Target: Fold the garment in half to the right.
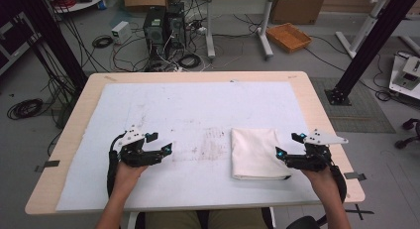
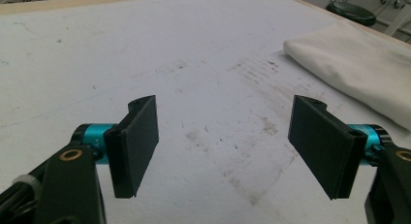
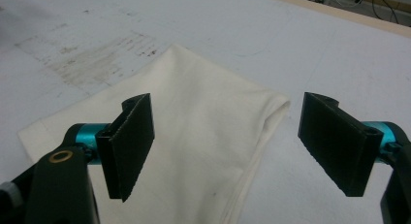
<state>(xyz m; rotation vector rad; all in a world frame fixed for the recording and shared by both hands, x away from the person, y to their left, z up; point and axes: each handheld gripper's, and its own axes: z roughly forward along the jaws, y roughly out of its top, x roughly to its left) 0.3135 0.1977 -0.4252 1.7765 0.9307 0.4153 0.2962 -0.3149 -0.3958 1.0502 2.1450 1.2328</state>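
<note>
White folded cloth [image 1: 255,153] half behind right gripper [image 1: 288,145] — jaws of both grippers wide, empty — left gripper [image 1: 159,143] apart.

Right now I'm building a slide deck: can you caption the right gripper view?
Open right hand-held gripper poised above a folded white cloth on the stained white table cover.

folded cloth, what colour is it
Plain off-white, no pattern. The folded cloth shows best in the right gripper view.
</note>
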